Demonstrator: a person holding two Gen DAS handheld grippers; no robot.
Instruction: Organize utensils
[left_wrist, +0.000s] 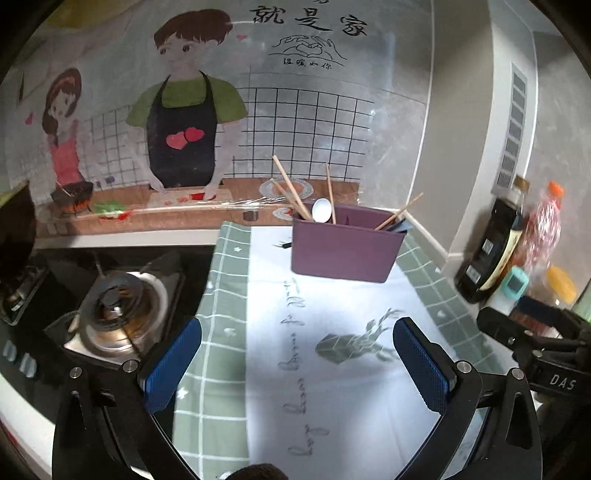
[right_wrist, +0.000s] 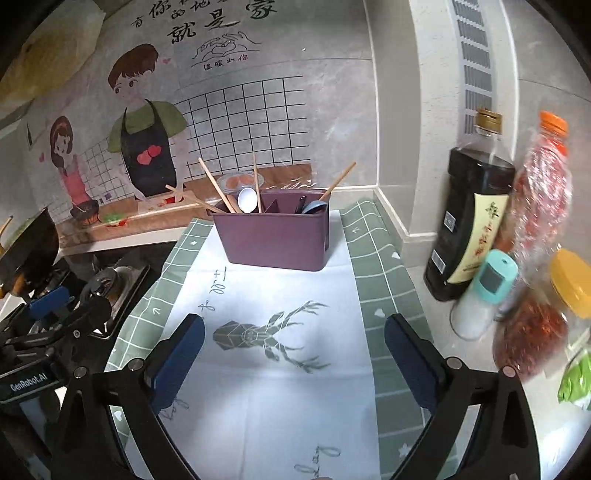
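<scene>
Both grippers are hanging over the mat with nothing between their fingers. The left gripper (left_wrist: 297, 363) is standing with its jaws spread wide, and the right gripper (right_wrist: 293, 356) is doing the same; only the deer-print cloth (right_wrist: 266, 387) is showing in each gap.

The purple holder (right_wrist: 273, 236) is sitting well ahead of both sets of fingertips, at the far end of the cloth, near the wall. It is already carrying the utensils. No loose utensil is lying on the cloth between the fingers and the holder, so the sorting step appears to be finishing, or finished.

Counted in the right wrist view: one holder with a divider; one white spoon (right_wrist: 247, 201) and roughly three wooden chopsticks (right_wrist: 216, 184) in the section ahead of the left finger; one more wooden stick (right_wrist: 340, 179), a blue spoon (right_wrist: 314, 207) and a dark-handled piece in the other section. The exact chopstick count is uncertain where they are crossing.

Any next move would be calling for a check for strays, perhaps pairing the split chopsticks.
</scene>
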